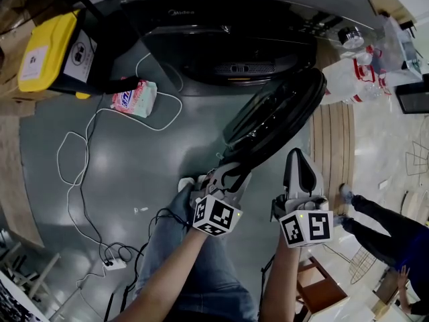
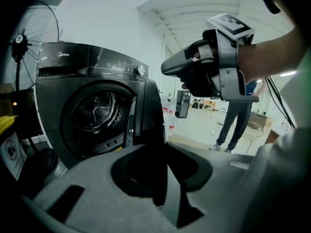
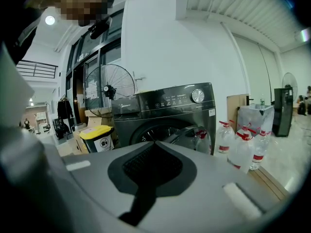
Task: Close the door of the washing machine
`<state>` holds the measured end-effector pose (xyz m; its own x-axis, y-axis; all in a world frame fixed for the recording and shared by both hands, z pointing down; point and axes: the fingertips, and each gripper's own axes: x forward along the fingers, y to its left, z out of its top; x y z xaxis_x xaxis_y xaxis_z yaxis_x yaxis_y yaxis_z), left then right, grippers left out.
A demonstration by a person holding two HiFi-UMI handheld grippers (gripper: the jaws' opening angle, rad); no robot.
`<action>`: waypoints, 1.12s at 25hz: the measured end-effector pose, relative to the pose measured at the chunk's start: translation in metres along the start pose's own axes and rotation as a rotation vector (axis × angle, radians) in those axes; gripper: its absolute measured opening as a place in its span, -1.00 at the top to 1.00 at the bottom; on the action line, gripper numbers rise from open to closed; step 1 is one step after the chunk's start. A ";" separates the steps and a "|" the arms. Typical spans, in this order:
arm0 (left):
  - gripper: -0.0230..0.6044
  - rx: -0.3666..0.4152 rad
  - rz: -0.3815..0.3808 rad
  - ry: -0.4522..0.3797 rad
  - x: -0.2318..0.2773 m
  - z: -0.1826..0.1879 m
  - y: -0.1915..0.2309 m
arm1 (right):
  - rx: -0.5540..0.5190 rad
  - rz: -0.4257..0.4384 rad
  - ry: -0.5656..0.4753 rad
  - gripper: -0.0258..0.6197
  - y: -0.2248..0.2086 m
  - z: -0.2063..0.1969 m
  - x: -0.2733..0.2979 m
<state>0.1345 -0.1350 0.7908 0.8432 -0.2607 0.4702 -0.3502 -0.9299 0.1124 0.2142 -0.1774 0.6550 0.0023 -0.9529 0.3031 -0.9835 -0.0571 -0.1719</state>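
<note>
The left gripper (image 1: 226, 171) clamped the near edge of the open washing machine door (image 1: 281, 113), while the right gripper (image 1: 299, 158) hung closed and empty just right of it.

A yellow-lidded bin (image 1: 50, 52), pink packet (image 1: 134, 99) and looping white cable (image 1: 79, 180) lie left of the left gripper (image 1: 228, 173); water bottles (image 1: 358, 72) stand beyond the right gripper (image 1: 298, 158).

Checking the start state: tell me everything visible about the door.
The door is round, dark and glossy, seemingly tinted glass in a thick black rim. It stands swung open, hinged right of the drum opening. The left gripper clamps its free edge; the right gripper, shut, hangs beside it without touching.
</note>
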 end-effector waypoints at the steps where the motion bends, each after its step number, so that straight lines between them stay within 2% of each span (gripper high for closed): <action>1: 0.65 0.000 0.002 0.003 -0.001 0.000 0.004 | 0.001 0.003 0.000 0.88 0.001 0.001 0.002; 8: 0.69 0.030 -0.002 0.039 -0.008 -0.001 0.054 | 0.007 0.057 0.001 0.88 0.020 0.013 0.029; 20: 0.65 0.097 0.018 0.076 -0.008 0.021 0.198 | -0.013 0.194 0.018 0.88 0.077 0.037 0.106; 28: 0.61 0.134 -0.013 0.086 0.009 0.039 0.263 | -0.021 0.230 0.034 0.88 0.095 0.035 0.138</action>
<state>0.0660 -0.3926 0.7905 0.8070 -0.2304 0.5437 -0.2770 -0.9609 0.0039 0.1276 -0.3251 0.6477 -0.2284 -0.9294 0.2898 -0.9609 0.1675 -0.2204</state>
